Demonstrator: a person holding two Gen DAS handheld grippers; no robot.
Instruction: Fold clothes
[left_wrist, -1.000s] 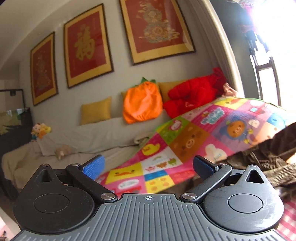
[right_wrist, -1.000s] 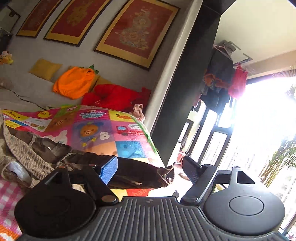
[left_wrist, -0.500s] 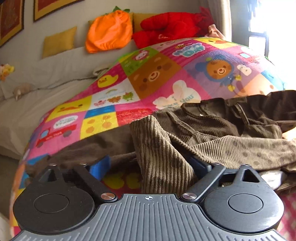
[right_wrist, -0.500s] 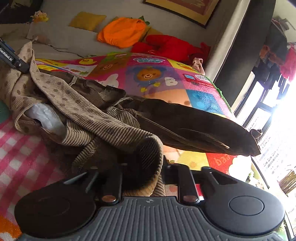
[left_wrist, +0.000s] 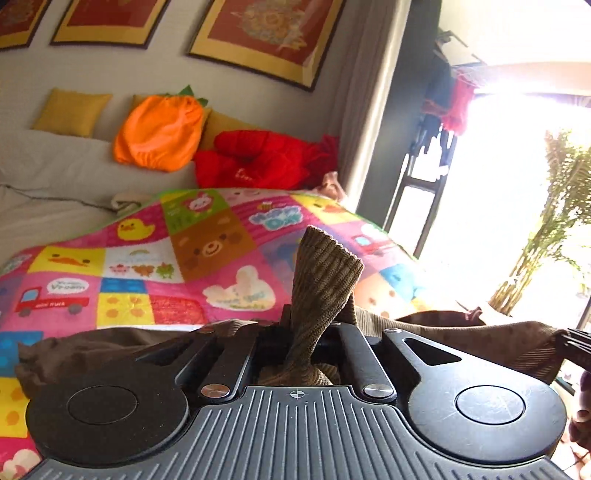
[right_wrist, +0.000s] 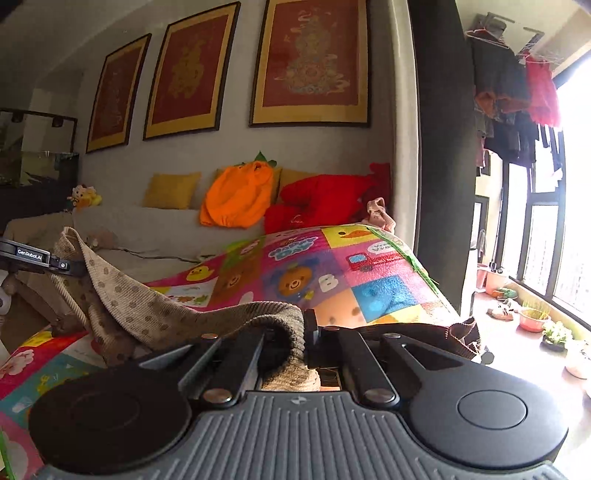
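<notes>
A brown corduroy garment (left_wrist: 325, 280) with a dotted beige lining (right_wrist: 147, 314) is held up over the colourful patchwork play mat (left_wrist: 147, 266). My left gripper (left_wrist: 299, 332) is shut on a ribbed corner of the garment, which sticks up between the jaws. My right gripper (right_wrist: 295, 336) is shut on another ribbed edge of the garment (right_wrist: 273, 314). The cloth stretches between the two grippers; the left gripper's body (right_wrist: 33, 256) shows at the left edge of the right wrist view. The rest of the garment hangs below, mostly hidden by the gripper bodies.
A grey sofa (right_wrist: 147, 229) behind the mat holds yellow cushions, an orange pumpkin cushion (right_wrist: 236, 195) and a red plush (right_wrist: 325, 199). A dark pillar (right_wrist: 439, 147), hanging clothes (right_wrist: 517, 96) and windows with plant pots (right_wrist: 532, 317) are at the right.
Both grippers dropped onto the garment, closed on its ribbed edges, then lifted it off the mat. The views have tilted back up toward the wall.
</notes>
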